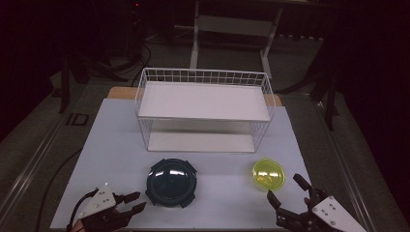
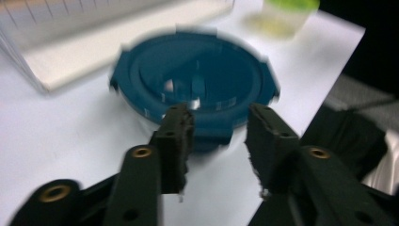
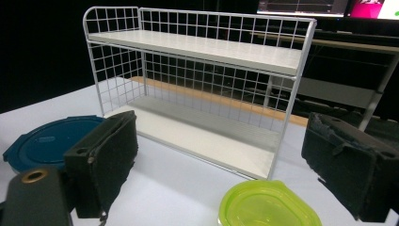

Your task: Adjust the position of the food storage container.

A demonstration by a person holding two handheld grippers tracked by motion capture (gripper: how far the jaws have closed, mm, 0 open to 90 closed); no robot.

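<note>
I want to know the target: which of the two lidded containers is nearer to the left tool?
The round dark blue container, directly in front of the left tool. The smaller yellow-green container sits farther right, near the right tool.

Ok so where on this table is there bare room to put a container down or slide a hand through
Free: both white shelves of the wire rack, and the tabletop strip between the blue container and the yellow-green container. The table's left stretch beside the rack is bare too. Crowded: the front corners, where the left gripper sits just short of the blue container and the right gripper flanks the yellow-green one.

Blue container [image 2: 193,80] blurred; yellow-green container [image 3: 268,205] edge-cropped
</note>
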